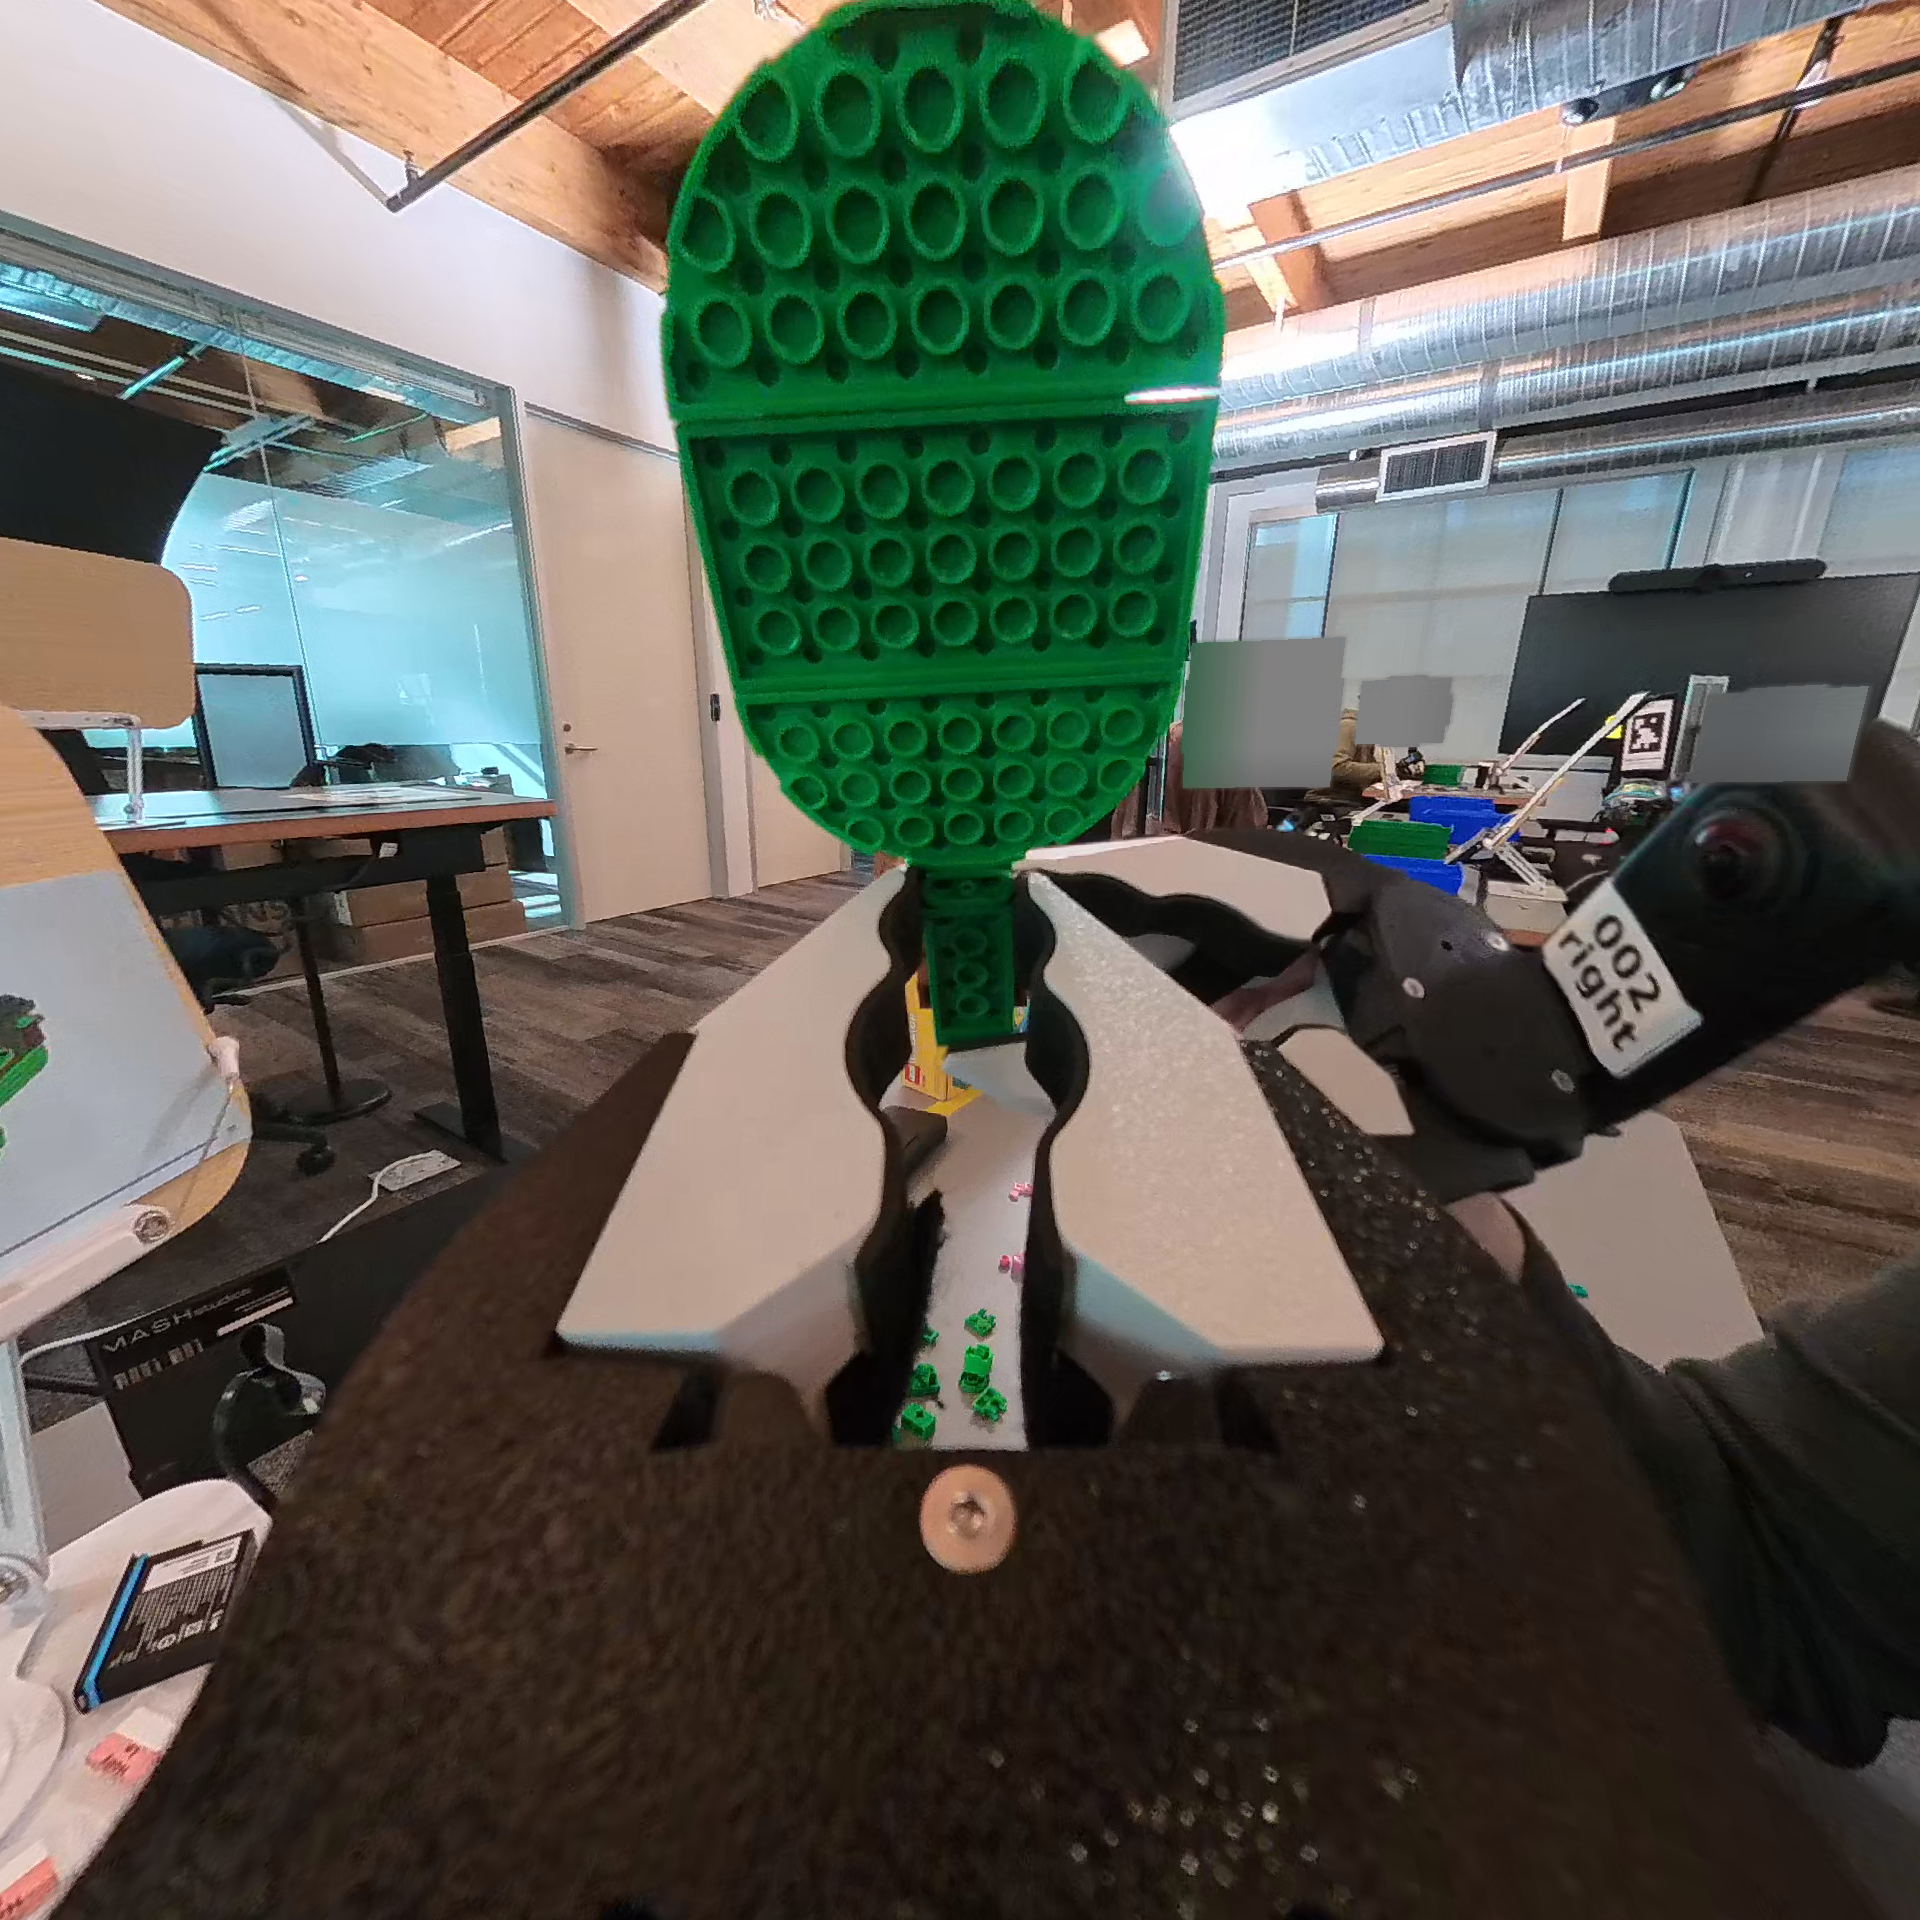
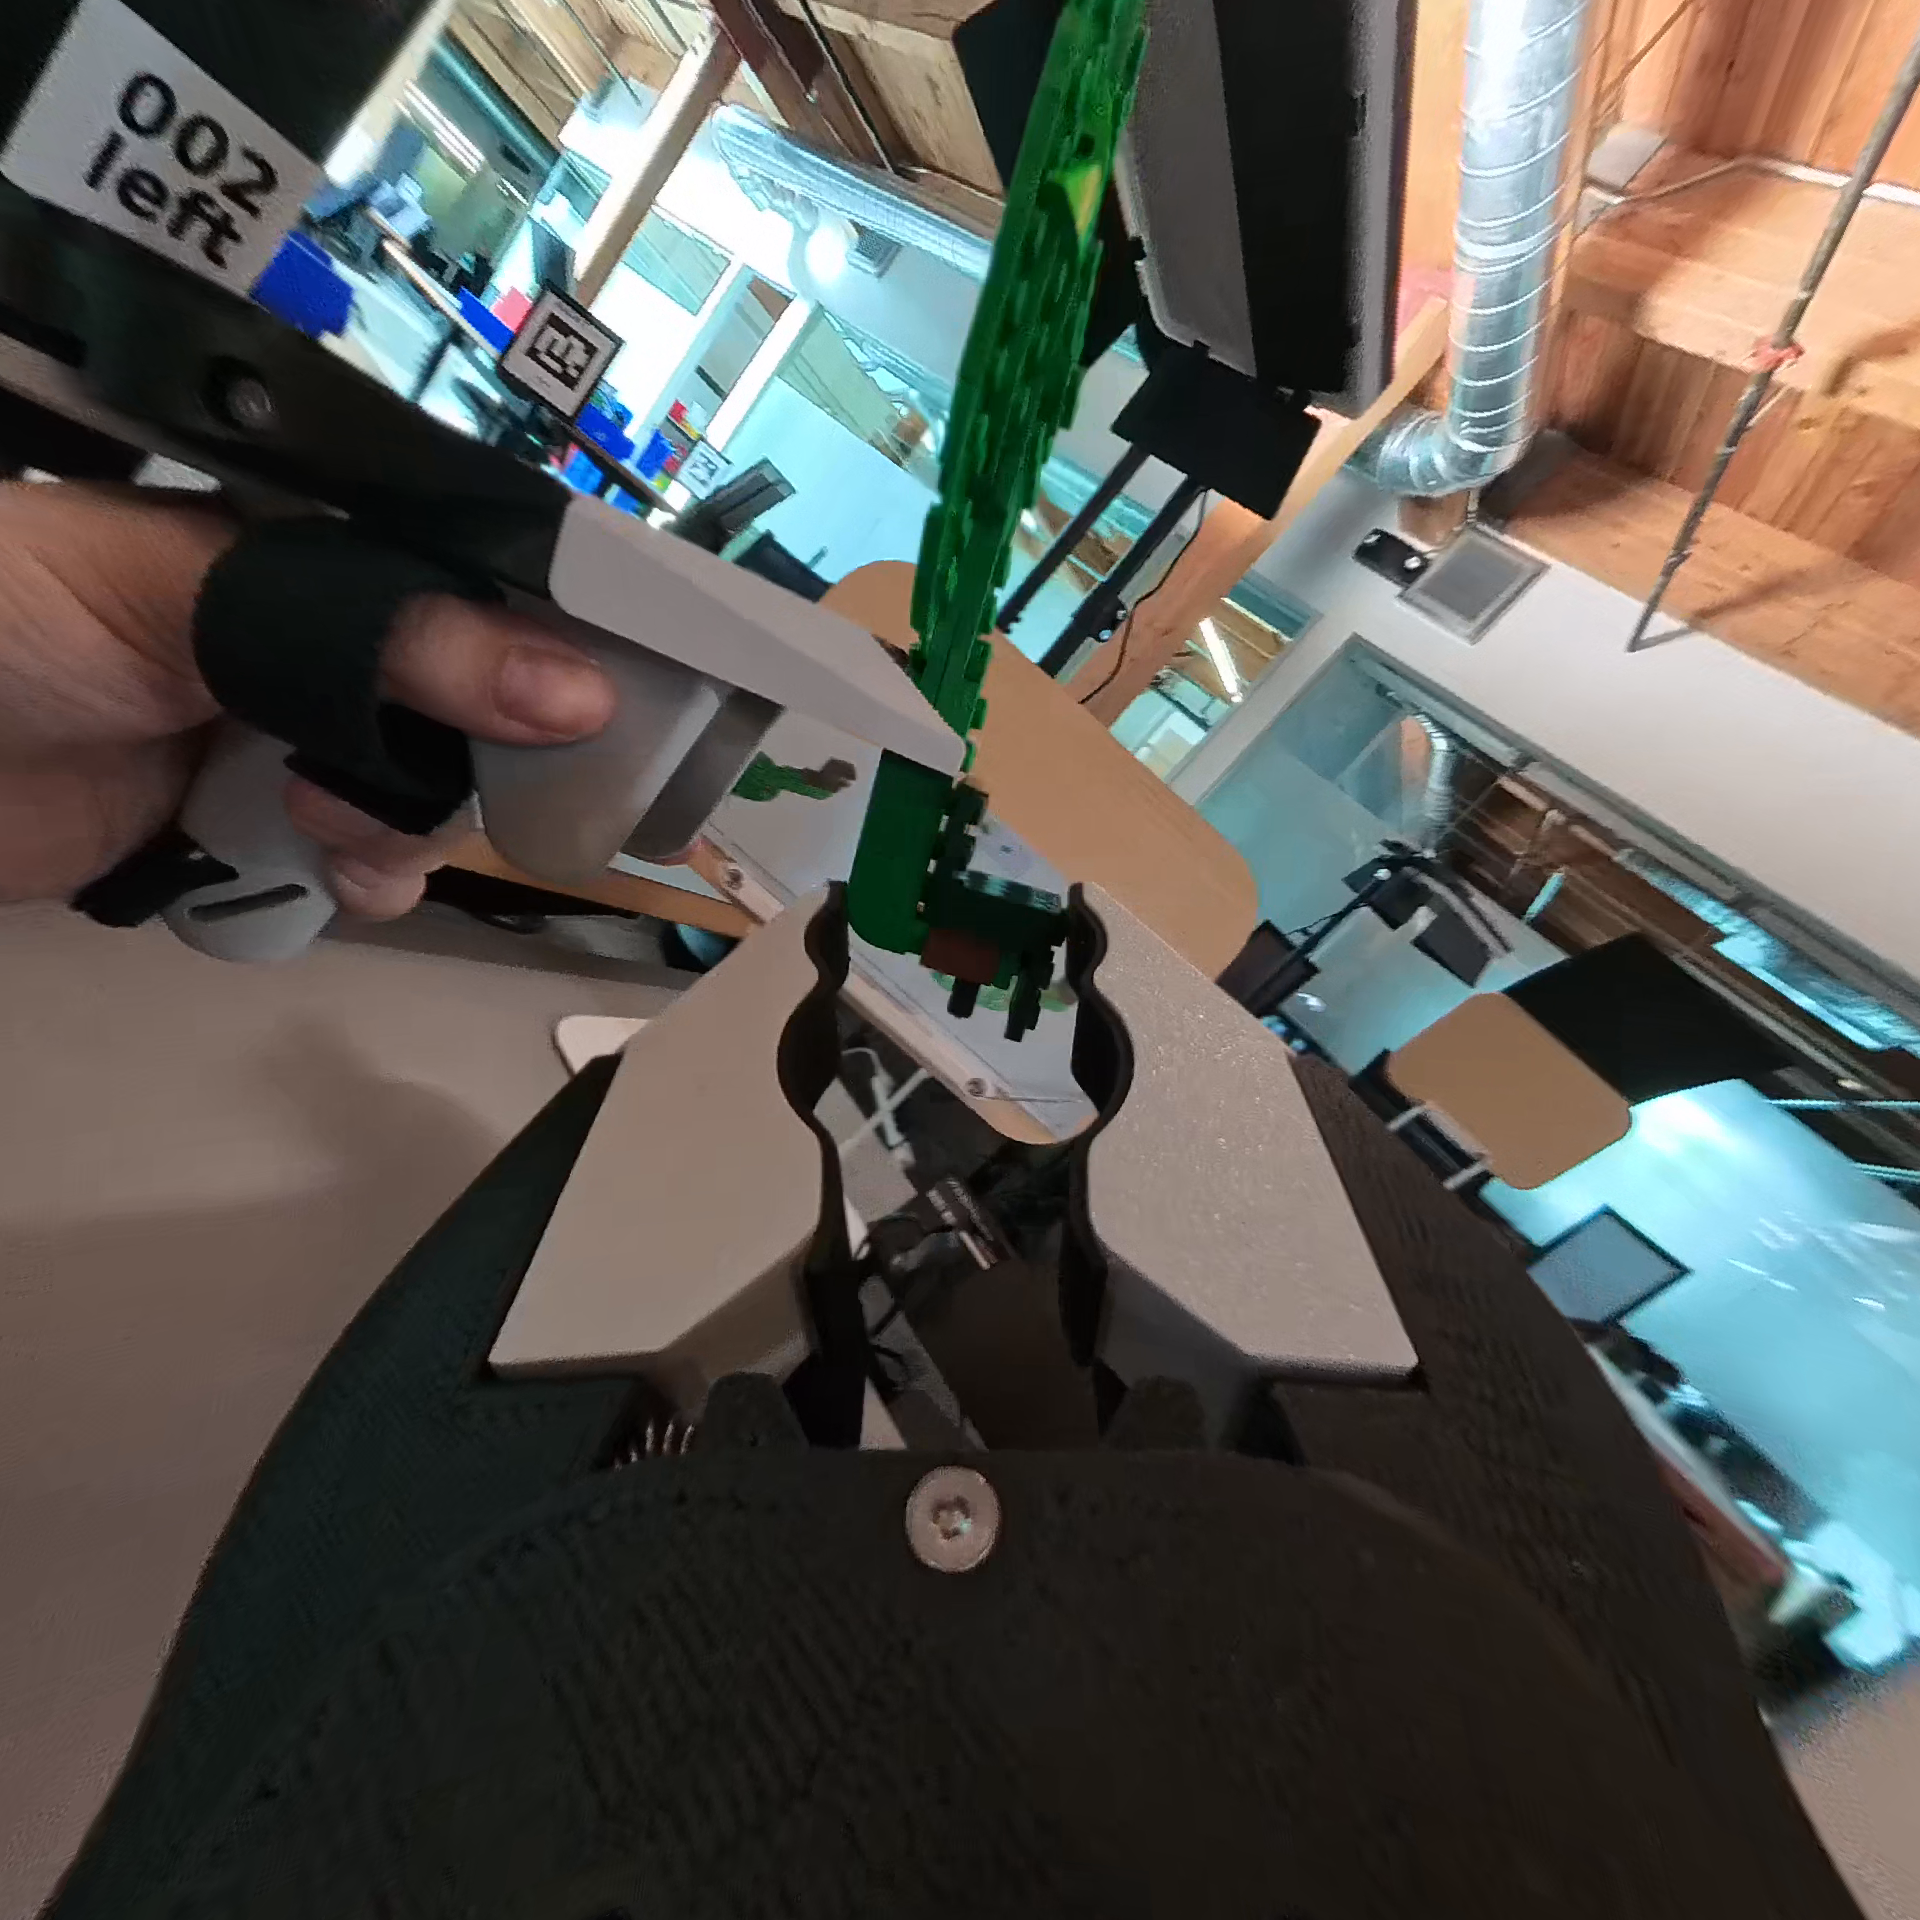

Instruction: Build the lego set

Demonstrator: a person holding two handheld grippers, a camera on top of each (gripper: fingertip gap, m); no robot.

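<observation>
i see left gripper (image 1: 966, 935) clamped on green lego plate (image 1: 935, 436) stem; right gripper (image 2: 956, 935) jaws apart around its brick cluster (image 2: 987, 935), white labels (image 1: 1616, 987) on both.

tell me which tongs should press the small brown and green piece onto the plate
Right. The right tongs already sit around the small brown-and-green cluster at the green plate's narrow end, while the left tongs are shut on that end, best kept as the brace.
</observation>
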